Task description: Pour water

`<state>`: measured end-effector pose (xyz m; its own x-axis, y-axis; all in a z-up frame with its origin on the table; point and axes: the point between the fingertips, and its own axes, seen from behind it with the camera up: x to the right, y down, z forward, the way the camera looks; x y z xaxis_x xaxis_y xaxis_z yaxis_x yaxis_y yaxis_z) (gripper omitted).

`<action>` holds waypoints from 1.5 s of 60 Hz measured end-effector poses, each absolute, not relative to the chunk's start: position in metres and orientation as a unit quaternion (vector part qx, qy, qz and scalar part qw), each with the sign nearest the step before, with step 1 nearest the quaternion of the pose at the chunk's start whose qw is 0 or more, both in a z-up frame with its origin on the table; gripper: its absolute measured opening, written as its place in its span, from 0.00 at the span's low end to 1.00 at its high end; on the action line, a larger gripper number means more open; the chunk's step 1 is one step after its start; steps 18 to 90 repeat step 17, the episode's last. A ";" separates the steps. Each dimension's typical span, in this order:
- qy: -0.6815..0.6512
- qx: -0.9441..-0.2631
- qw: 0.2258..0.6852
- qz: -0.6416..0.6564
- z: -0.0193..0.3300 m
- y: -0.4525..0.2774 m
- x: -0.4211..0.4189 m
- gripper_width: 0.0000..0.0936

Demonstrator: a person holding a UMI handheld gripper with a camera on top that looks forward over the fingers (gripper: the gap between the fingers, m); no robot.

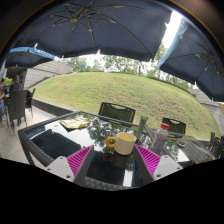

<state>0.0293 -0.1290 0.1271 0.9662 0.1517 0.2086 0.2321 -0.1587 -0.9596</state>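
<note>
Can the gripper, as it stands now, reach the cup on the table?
Probably yes. The cup stands upright on the table, just ahead of the gripper and about in line with the gap between its open fingers. Nothing appears to lie between them.

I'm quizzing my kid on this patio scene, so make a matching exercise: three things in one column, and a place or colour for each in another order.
Things:
1. cup
2. umbrella
3. chair

Descriptions:
A. dark canopy overhead
B. across the table, before the lawn
C. just ahead of the open claw, between its fingers

Pairs: 1-C, 2-A, 3-B
</note>
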 end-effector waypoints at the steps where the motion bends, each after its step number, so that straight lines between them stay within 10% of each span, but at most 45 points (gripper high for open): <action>1: -0.133 -0.759 0.637 -0.035 0.127 -0.131 0.025 0.89; 90: -0.169 -0.742 0.646 -0.054 0.123 -0.131 -0.014 0.89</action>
